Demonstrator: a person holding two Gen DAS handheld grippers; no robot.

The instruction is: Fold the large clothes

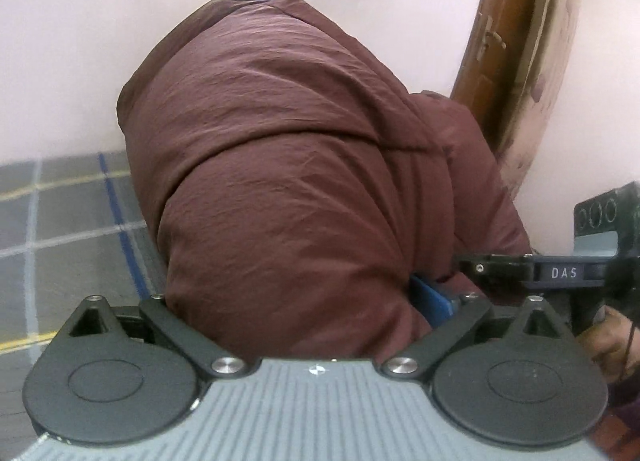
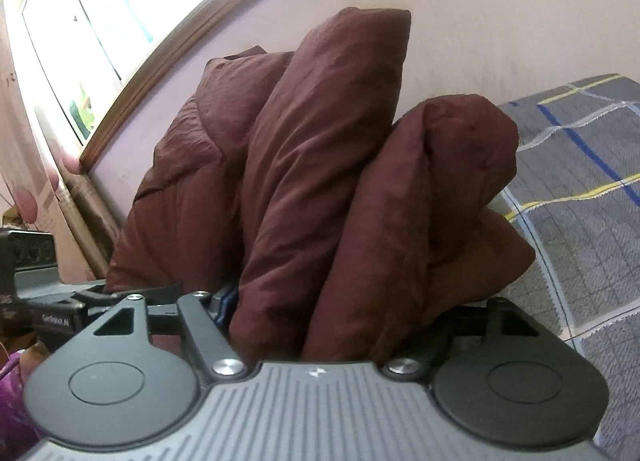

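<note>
The big brown jacket (image 1: 288, 165) fills the middle of both views, bunched between each tool's arms above the checked bed (image 1: 60, 221). It hides the fingertips of the left tool (image 1: 304, 301) and right tool (image 2: 340, 301), so I cannot tell whether either one grips it.

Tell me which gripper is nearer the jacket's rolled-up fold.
Right. The rolled-up fold rises from the mouth of the right gripper; the left gripper sits beyond the other folds of the jacket.

Maroon jacket (image 1: 280, 165) — matt, crinkled cloth; checked bedspread (image 1: 60, 213) — woven cloth; door frame (image 1: 516, 41) — glossy wood.
</note>
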